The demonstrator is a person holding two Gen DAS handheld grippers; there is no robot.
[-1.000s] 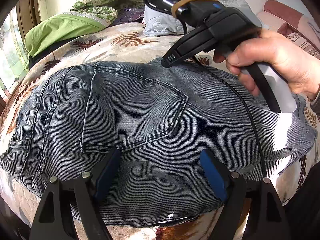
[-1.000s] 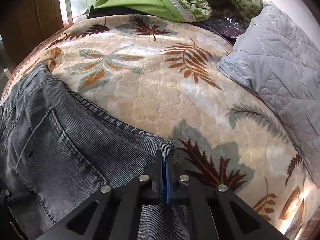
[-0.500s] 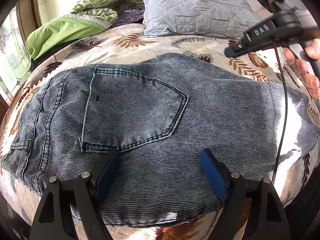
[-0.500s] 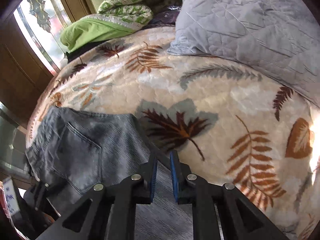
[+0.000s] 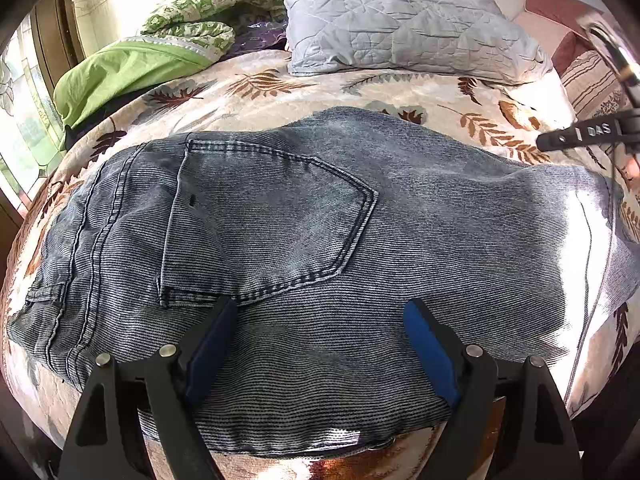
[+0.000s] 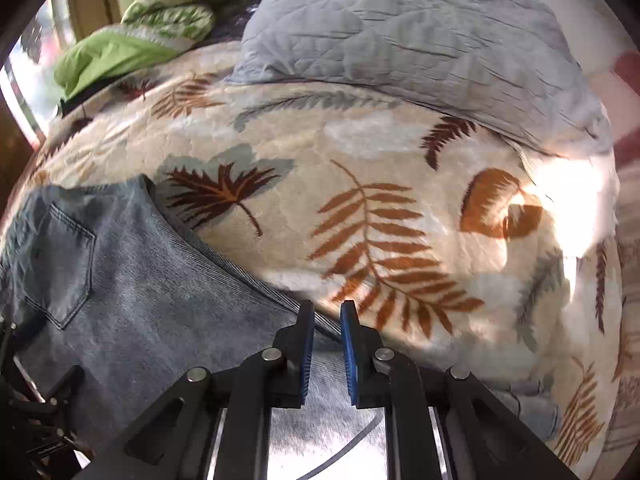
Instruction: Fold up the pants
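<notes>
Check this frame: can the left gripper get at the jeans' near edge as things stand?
Probably yes. The left gripper is wide open and empty, right over the jeans near that edge, with nothing between them. The right gripper, its jaws opening, is off at the far edge, out of the way.

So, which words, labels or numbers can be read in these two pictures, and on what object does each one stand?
"DAS": white letters on the black finger of the right gripper, at the right edge of the left wrist view.
No other text: the jeans, the grey pillow and the leaf-print blanket show no readable word, label or number.
</notes>
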